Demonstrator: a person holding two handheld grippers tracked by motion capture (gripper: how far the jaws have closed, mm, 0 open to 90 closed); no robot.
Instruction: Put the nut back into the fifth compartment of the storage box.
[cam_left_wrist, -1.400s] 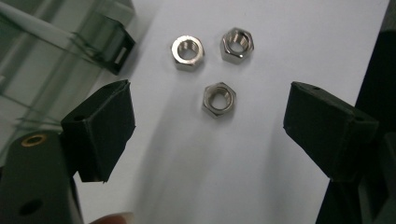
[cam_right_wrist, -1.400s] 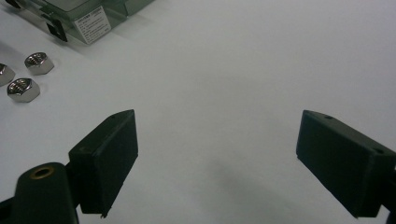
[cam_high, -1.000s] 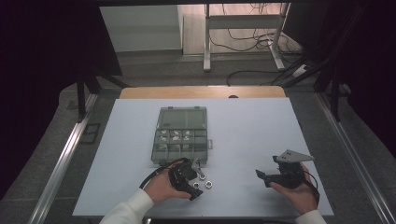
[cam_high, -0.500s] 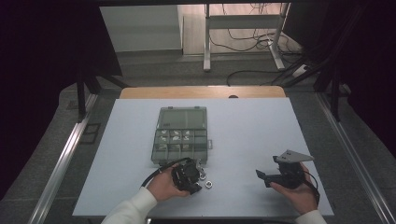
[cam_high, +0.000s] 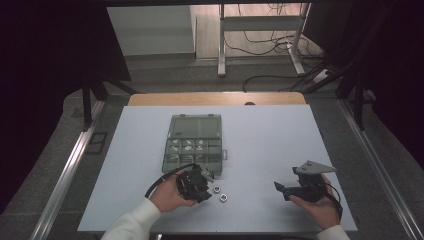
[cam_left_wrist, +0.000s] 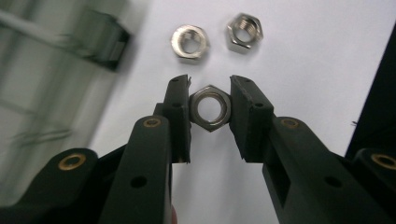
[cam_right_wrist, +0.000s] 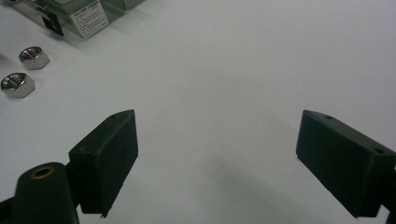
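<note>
Steel nut (cam_left_wrist: 211, 108) sits clamped in the left gripper (cam_left_wrist: 210, 105); right gripper (cam_right_wrist: 217, 158) gapes wide.

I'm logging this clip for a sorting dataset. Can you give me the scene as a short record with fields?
surface: white table
container: clear compartment box, lying flat
left hand-held gripper: shut on a hex nut
loose nuts: two, on the table beyond the held one
right hand-held gripper: open, nothing between its jaws
</note>
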